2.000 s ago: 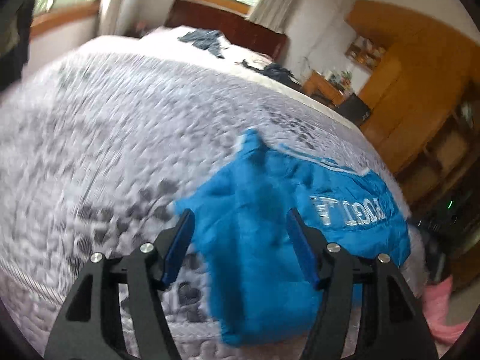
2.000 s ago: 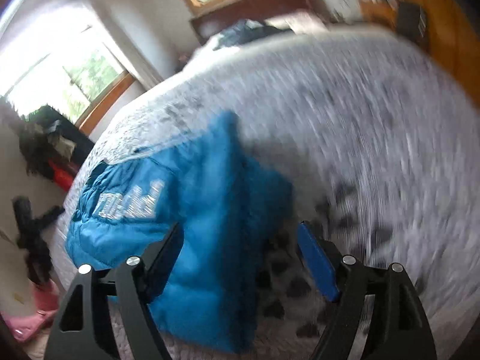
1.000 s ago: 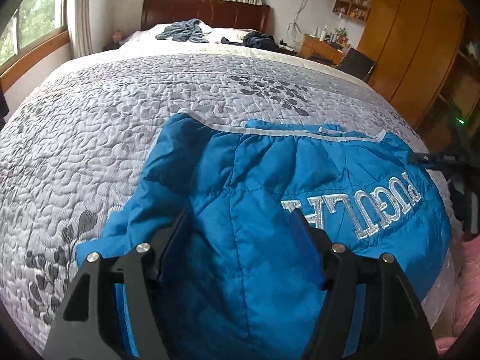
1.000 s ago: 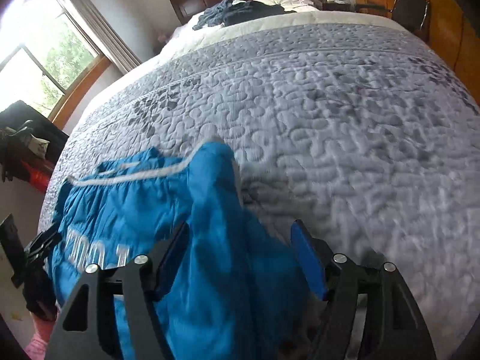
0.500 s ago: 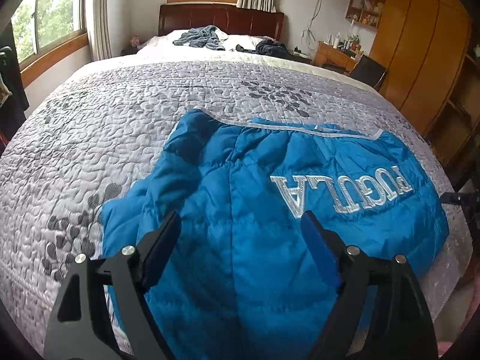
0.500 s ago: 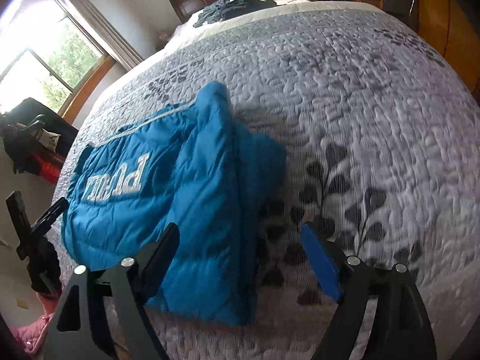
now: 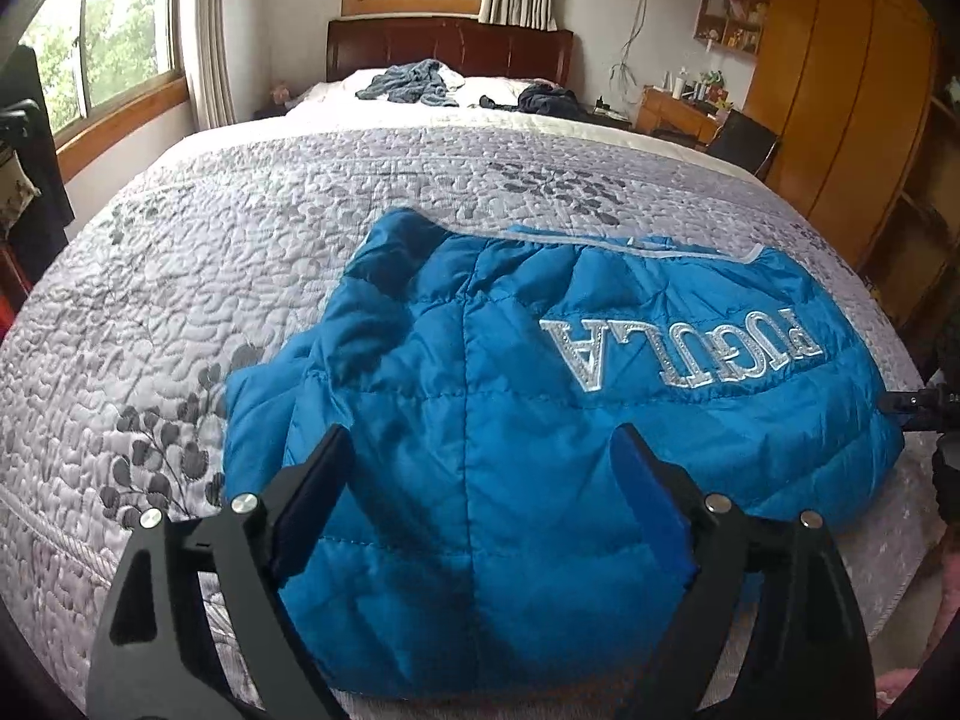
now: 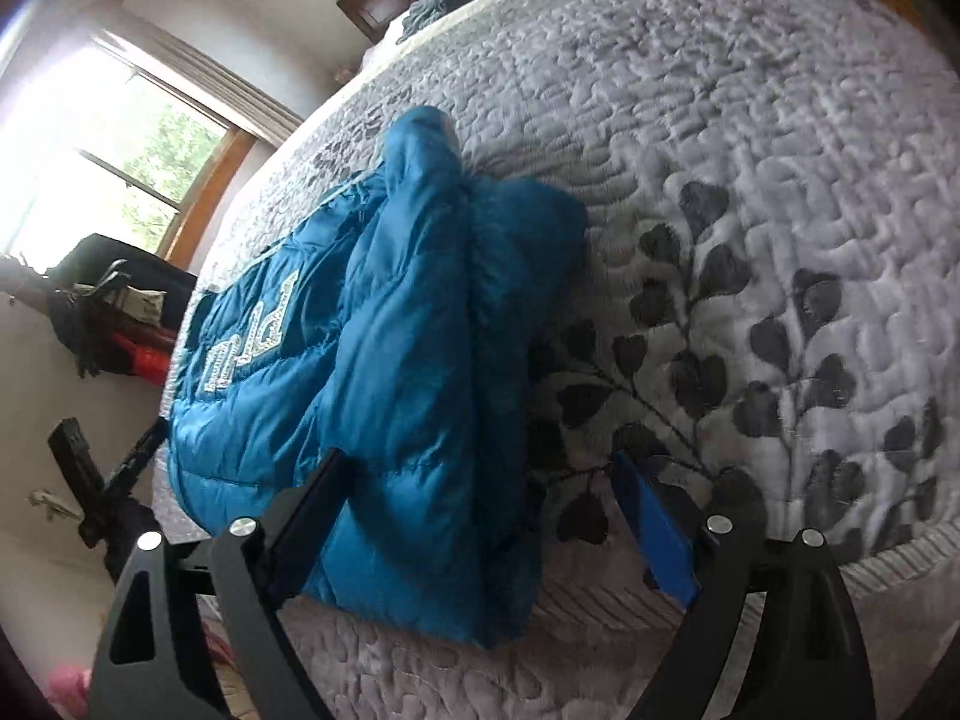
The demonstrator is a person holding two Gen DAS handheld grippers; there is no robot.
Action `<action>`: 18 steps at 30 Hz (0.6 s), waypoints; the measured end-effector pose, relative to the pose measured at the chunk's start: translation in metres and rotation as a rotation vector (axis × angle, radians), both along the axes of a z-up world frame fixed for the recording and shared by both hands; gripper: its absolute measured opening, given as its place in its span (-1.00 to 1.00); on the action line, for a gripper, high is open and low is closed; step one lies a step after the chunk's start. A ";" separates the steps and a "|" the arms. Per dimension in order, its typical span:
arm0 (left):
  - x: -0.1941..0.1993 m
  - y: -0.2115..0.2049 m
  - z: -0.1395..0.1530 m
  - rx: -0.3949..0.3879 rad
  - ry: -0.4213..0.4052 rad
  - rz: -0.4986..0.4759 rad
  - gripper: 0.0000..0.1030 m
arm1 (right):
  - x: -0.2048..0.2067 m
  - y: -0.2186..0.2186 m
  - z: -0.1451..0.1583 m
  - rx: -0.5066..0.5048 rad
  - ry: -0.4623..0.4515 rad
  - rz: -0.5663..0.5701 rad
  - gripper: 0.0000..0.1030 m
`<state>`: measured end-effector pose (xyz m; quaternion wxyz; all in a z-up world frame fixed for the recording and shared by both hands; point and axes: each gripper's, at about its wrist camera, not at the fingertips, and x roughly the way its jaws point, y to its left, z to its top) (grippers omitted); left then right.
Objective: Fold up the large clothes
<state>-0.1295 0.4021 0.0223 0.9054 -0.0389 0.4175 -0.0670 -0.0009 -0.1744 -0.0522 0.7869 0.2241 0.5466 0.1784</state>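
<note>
Left gripper (image 7: 480, 468) over puffy folded blue jacket (image 7: 540, 396).

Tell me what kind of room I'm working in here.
Most likely a home bedroom: a large bed with a quilted grey cover and a dark wooden headboard, clothes lying near the pillows, and wooden wardrobes along the wall.
</note>
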 end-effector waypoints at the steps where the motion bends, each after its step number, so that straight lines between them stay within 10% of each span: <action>1: 0.001 0.000 -0.001 0.001 0.000 0.002 0.69 | 0.001 0.002 -0.001 0.008 0.003 0.007 0.73; 8: 0.004 0.001 -0.007 0.005 0.007 0.005 0.69 | 0.016 0.026 -0.012 0.050 0.021 0.083 0.77; 18: 0.006 0.002 -0.011 0.004 0.009 0.001 0.71 | 0.003 0.050 0.023 0.013 -0.056 0.138 -0.32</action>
